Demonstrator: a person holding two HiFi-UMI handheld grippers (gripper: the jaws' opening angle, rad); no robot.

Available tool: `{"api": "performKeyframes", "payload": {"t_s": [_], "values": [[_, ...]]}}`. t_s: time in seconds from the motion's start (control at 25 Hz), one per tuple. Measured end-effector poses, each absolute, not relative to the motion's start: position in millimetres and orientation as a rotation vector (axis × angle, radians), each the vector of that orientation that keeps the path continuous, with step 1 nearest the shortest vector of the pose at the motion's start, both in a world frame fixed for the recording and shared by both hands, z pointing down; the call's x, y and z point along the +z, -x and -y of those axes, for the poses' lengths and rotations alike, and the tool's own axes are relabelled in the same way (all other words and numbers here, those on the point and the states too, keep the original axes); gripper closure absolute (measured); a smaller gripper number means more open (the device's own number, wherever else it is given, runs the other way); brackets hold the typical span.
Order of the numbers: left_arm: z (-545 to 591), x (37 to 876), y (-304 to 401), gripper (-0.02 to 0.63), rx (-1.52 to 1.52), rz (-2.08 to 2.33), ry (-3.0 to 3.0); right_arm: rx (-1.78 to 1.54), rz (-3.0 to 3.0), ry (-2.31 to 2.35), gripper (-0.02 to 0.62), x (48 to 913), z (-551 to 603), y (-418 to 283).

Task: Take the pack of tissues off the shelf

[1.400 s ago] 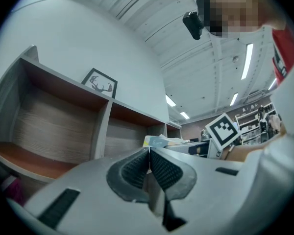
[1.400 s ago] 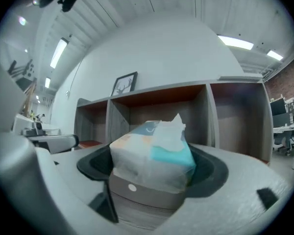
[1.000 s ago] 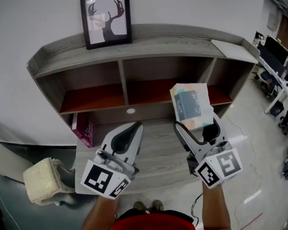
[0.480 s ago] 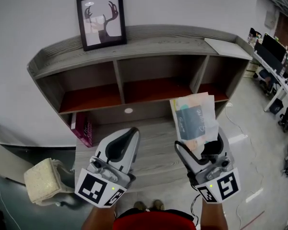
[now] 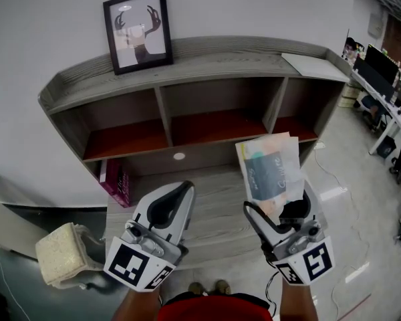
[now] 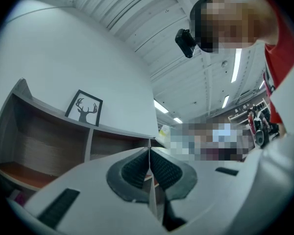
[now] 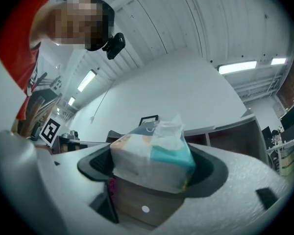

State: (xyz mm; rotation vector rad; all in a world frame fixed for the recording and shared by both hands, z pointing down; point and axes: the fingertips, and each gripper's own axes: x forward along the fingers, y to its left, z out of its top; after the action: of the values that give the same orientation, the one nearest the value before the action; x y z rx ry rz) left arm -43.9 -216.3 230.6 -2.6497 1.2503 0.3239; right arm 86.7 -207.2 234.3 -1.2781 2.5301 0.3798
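Forearms come up side by side from the bottom edge of the head view, each carrying its tongs pointed forward and slightly upward toward the shelf point(image 5: 207, 51). The left tongs point(image 5: 186, 187) sit to the left with nothing in them; the left gripper view shows the ribbed pads point(image 6: 137, 169) pressed together along a thin seam. The right tongs point(image 5: 277, 199) sit level with them on the right, jaws spread wide and clamped on the pack of tissues point(image 5: 271, 169).

In the right gripper view the pack fills the gap between the dark pads, one pad against each side. Its clear wrap, teal panel and crumpled top stand up beyond the jaw tips. The pack is tilted, its long side running away from the person, and it projects well past the tongs. It is held in the air in front of the shelf's right-hand compartments, clear of their red floors. A framed deer picture point(image 5: 138, 31) leans on the shelf top, well apart from the pack.
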Motion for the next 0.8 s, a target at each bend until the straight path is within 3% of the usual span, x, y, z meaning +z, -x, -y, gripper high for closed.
{"api": "performKeyframes", "payload": {"t_s": [0.8], "values": [[212.4, 229.9, 36.2, 0.595, 0.322, -1.255, 2.649, 0.379, -2.561, 1.303, 0.189, 238.9, 207.8, -87.0]]}}
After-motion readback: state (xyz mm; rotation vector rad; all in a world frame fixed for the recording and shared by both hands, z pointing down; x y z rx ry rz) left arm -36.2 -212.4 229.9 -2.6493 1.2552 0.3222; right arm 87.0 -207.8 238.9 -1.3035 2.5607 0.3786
